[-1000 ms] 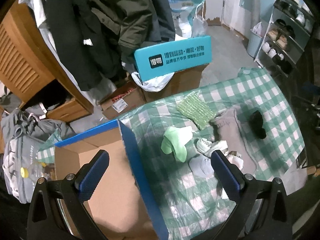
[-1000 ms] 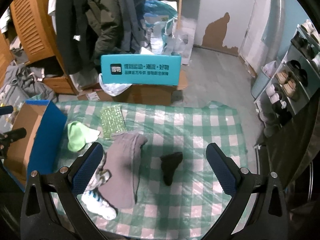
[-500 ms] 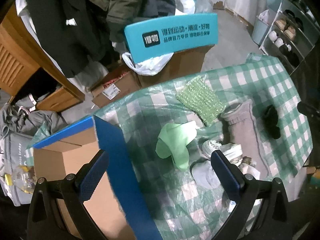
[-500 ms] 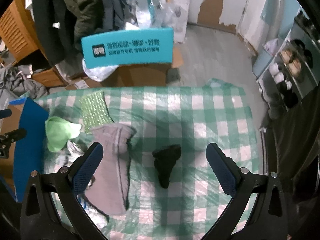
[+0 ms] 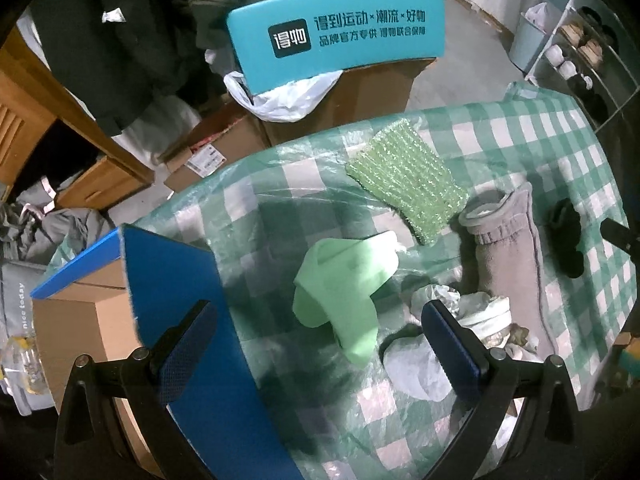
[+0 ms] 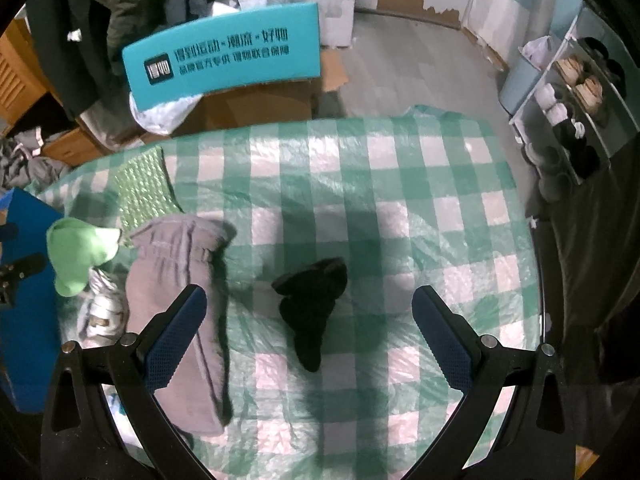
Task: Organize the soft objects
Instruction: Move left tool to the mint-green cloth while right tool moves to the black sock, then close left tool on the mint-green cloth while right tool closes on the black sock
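Note:
Soft items lie on a green checked tablecloth (image 5: 520, 144). A light green sock (image 5: 344, 280) lies just ahead of my open left gripper (image 5: 318, 344), between its fingers' lines. Beside it are a sparkly green cloth (image 5: 404, 176), a long grey sock (image 5: 508, 256), crumpled white socks (image 5: 480, 312) and a black sock (image 5: 566, 232). An open cardboard box with blue flaps (image 5: 172, 280) stands at the table's left. My right gripper (image 6: 308, 336) is open over the black sock (image 6: 316, 300), with the grey sock (image 6: 176, 280) by its left finger.
A teal printed box flap (image 5: 340, 36) and brown cartons (image 5: 360, 96) stand on the floor behind the table. Dark coats (image 5: 120, 32) hang at the back left beside wooden furniture (image 5: 24, 112). A shoe rack (image 6: 576, 96) lines the right wall.
Both grippers have moved forward and lower toward the table. The light green sock now sits closer between the left fingers, and the black sock closer between the right fingers. Nothing was picked up.

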`<state>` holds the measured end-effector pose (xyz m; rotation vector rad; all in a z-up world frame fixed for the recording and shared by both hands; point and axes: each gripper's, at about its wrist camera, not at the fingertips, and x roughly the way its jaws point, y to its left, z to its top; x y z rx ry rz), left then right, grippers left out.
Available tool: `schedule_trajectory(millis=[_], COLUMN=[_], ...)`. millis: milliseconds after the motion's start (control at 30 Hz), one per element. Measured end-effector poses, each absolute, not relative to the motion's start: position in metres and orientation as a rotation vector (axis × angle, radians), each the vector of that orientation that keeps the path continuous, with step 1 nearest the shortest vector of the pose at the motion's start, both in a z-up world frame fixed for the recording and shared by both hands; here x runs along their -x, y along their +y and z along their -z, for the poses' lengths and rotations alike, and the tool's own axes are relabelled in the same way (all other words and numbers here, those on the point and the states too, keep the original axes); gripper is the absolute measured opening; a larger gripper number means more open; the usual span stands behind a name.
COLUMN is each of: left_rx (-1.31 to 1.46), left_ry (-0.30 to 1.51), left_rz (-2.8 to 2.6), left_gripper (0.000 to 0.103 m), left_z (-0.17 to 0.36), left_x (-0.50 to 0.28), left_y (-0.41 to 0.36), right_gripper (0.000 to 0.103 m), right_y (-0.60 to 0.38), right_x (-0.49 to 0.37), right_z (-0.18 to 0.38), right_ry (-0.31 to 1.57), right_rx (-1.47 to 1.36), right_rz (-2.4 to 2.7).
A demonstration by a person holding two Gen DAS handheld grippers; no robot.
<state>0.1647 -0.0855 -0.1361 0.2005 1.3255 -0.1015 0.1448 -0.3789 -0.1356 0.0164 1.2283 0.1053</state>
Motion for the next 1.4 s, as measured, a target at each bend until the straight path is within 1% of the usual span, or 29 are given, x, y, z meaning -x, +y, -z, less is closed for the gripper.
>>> schedule_trajectory(millis=[600,967,1000,1033,1100,1133,1167,1233,1267,1300,1333,1367,1400], left_rx=[-0.224,-0.206,-0.208,-0.208,-0.212,-0.211,-0.216,-0.218,-0.222,-0.227,-0.234,-0.234,-0.226], left_ry=[1.396,1.440,1.440,1.439,1.442,1.446,1.442,1.432,1.427,1.423,1.420,1.419,1.420], left_rz=[0.091,0.088,0.088,0.092,0.095,0.098,0.097,0.106,0.109,0.109,0.106,0.110,0.118], left_gripper=[0.102,0.102,0.101,0.099,0.083,0.079,0.078,0.073,0.066,0.056,0.052,0.045,0.038], left_z=[0.176,0.201,0.202,0.203,0.205,0.206,0.206,0.205,0.205,0.204,0.203,0.203,0.203], left_x=[-0.182,-0.190,-0.190,-0.189,-0.191,-0.190,-0.189,-0.188,-0.188,-0.188,-0.187,-0.187,-0.187], left_y=[-0.104,-0.099,-0.099,-0.100,-0.100,-0.100,-0.100,-0.101,-0.102,-0.102,-0.102,-0.102,-0.102], right_gripper=[0.101,0.101,0.100,0.098,0.094,0.093,0.091,0.085,0.083,0.077,0.070,0.067,0.058], right_y=[-0.381,-0.377,-0.376,-0.376,-0.375,-0.375,-0.374,-0.374,-0.373,-0.372,-0.372,-0.371,-0.370], right_x=[-0.152,-0.154,-0.154,-0.154,-0.154,-0.154,-0.154,-0.154,-0.154,-0.155,-0.155,-0.155,-0.155], right_z=[0.194,0.207,0.209,0.210,0.211,0.211,0.212,0.212,0.213,0.214,0.215,0.215,0.217], right_ry=[1.341,1.352,1.352,1.351,1.351,1.350,1.349,1.349,1.351,1.353,1.357,1.363,1.372], right_rx=[0.019,0.038,0.042,0.051,0.056,0.057,0.058,0.067,0.072,0.074,0.077,0.080,0.082], right_rz=[-0.078,-0.074,-0.074,-0.070,-0.069,-0.069,-0.070,-0.069,-0.071,-0.075,-0.079,-0.084,-0.093])
